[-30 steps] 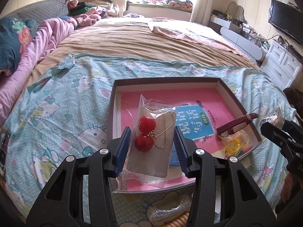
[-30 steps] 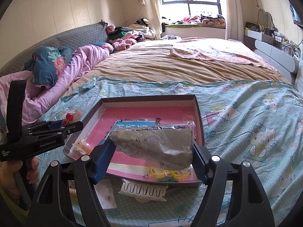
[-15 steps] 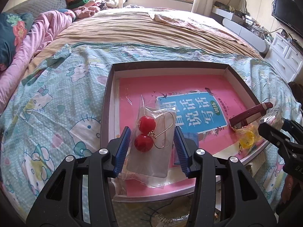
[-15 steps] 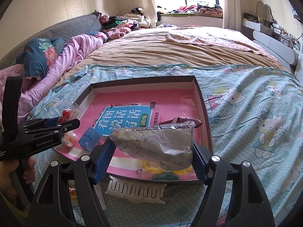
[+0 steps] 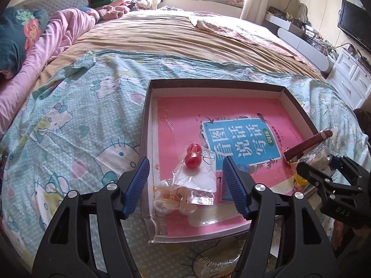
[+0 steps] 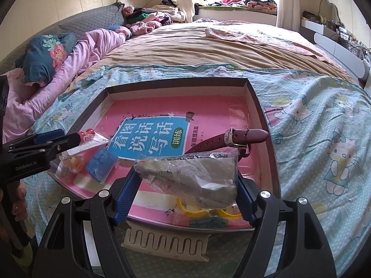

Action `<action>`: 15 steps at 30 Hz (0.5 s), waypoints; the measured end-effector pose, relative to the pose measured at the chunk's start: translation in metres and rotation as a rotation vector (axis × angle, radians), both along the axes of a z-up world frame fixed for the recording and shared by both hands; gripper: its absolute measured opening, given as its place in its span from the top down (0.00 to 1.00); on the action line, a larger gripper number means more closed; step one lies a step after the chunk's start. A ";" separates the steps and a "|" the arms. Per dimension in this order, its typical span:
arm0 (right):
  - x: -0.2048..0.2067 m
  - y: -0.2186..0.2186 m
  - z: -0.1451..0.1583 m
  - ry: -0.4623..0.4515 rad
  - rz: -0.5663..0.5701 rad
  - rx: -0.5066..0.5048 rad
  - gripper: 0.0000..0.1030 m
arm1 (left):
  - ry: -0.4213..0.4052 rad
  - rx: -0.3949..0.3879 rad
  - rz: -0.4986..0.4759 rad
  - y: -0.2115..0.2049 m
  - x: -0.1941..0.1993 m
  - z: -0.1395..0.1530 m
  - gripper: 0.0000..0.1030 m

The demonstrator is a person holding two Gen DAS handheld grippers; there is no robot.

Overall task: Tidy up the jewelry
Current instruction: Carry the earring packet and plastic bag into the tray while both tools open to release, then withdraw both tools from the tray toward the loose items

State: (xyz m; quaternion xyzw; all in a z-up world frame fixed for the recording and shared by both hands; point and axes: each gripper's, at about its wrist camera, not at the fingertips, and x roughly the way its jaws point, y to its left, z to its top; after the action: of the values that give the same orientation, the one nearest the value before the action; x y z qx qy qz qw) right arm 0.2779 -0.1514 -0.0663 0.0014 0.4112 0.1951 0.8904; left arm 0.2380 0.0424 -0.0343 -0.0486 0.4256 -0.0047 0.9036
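A shallow dark box (image 5: 146, 106) lies on the bed with a pink book (image 5: 231, 115) inside. My left gripper (image 5: 185, 173) is open above the box's near left corner. A clear bag with red bead earrings (image 5: 193, 159) lies loose in the box between the jaws, on top of another small bag (image 5: 171, 199). My right gripper (image 6: 185, 185) is shut on a grey plastic bag (image 6: 192, 176) over the box's near edge. A maroon watch strap (image 6: 243, 136) lies in the box beyond it.
A blue packet (image 6: 100, 162) and yellow rings (image 6: 190, 212) lie in the box. A white wavy comb-like piece (image 6: 167, 243) lies on the Hello Kitty sheet (image 5: 69, 127) in front of the box. Pillows are at far left, white drawers (image 5: 352, 78) at right.
My left gripper has opened and let go of the earring bag, which now lies in the box. Both grippers have moved closer over the box. The right still holds the grey bag.
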 end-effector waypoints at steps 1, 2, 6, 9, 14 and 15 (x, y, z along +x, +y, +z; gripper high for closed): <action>0.000 0.000 0.000 0.003 0.001 0.000 0.29 | -0.002 -0.001 0.001 0.000 -0.001 0.001 0.44; -0.001 0.000 -0.001 0.005 0.003 0.000 0.28 | -0.004 -0.003 0.002 0.001 -0.002 0.003 0.44; -0.006 -0.002 0.005 -0.029 0.001 0.006 0.20 | -0.015 -0.009 0.001 0.002 -0.006 0.009 0.44; -0.010 -0.002 0.011 -0.048 0.004 0.002 0.20 | -0.026 -0.010 0.002 0.002 -0.009 0.015 0.44; -0.018 -0.007 0.024 -0.077 0.002 0.023 0.15 | -0.044 -0.013 0.005 0.002 -0.014 0.023 0.38; -0.019 -0.007 0.026 -0.080 0.002 0.026 0.15 | -0.048 -0.012 0.005 0.002 -0.015 0.024 0.38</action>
State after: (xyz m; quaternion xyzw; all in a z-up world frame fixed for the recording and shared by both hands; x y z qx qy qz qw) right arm 0.2589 -0.1587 -0.0403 0.0049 0.3728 0.2013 0.9058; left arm 0.2231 0.0445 -0.0100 -0.0550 0.4037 -0.0060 0.9132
